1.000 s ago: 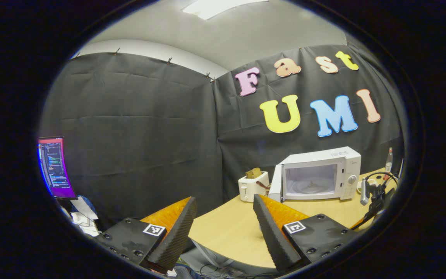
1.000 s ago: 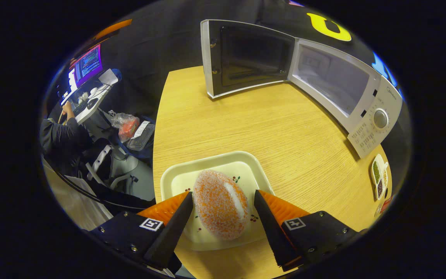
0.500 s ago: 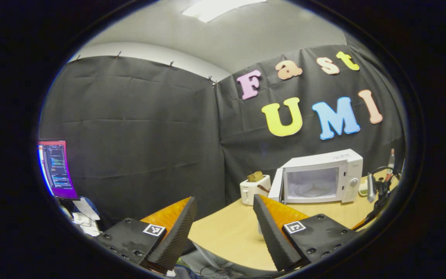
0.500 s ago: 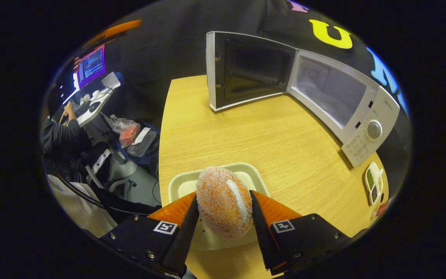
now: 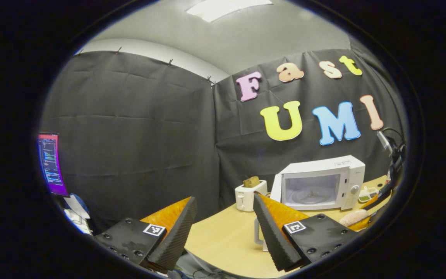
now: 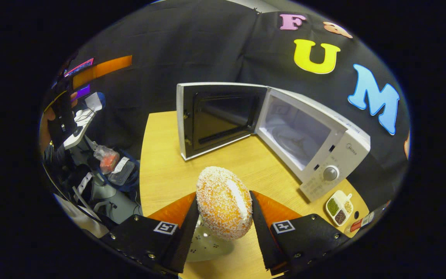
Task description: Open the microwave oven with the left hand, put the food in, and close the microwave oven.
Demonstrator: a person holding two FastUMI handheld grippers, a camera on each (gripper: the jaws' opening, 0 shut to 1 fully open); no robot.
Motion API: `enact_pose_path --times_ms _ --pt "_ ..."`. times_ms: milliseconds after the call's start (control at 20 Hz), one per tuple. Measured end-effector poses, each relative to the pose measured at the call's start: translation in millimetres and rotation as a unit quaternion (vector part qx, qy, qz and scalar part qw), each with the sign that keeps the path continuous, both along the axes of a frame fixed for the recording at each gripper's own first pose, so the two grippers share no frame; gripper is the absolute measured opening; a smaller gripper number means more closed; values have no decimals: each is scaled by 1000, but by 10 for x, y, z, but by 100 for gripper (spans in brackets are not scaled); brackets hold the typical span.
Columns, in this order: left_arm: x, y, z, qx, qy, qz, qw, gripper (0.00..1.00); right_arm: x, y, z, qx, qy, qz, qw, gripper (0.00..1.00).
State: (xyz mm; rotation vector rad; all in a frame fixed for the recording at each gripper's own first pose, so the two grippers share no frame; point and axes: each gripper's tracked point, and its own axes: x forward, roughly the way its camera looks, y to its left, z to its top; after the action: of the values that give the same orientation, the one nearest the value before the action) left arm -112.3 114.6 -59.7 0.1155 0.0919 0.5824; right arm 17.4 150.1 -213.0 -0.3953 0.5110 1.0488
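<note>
The food [image 6: 223, 211], an orange bun dusted with white crumbs, is held in the air by my right gripper [image 6: 223, 195], both fingers pressed on its sides. Below it lies the cream plate [image 6: 205, 246]. The white microwave [image 6: 339, 155] stands ahead to the right with its door [image 6: 215, 118] swung wide open and its turntable [image 6: 290, 135] showing. In the left gripper view my left gripper [image 5: 223, 198] is open with nothing between its fingers, well back from the microwave [image 5: 345, 180]. The bun [image 5: 352, 217] shows there at the right edge.
A white toaster [image 5: 246, 195] stands left of the microwave on the wooden table [image 5: 223, 236]. A small divided dish of seasonings [image 6: 339, 206] lies by the microwave's control panel. A monitor [image 5: 49, 164] and a seated person [image 6: 52, 155] are off the table's left.
My right gripper closed on the bun and lifted it off the plate, tilting up toward the open microwave. The left gripper stayed open and shifted only slightly.
</note>
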Motion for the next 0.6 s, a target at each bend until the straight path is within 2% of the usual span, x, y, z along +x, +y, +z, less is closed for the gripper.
enact_pose_path --times_ms 250,400,600 --pt "349 279 8 -3 -13 -13 1000 98 518 323 332 13 -52 -28 998 74" --pt "465 502 -46 -6 -15 -14 1000 93 839 563 417 13 -83 -41 996 74" --pt "594 814 -148 -11 -12 -10 1000 93 1254 863 371 6 -108 -57 992 74"
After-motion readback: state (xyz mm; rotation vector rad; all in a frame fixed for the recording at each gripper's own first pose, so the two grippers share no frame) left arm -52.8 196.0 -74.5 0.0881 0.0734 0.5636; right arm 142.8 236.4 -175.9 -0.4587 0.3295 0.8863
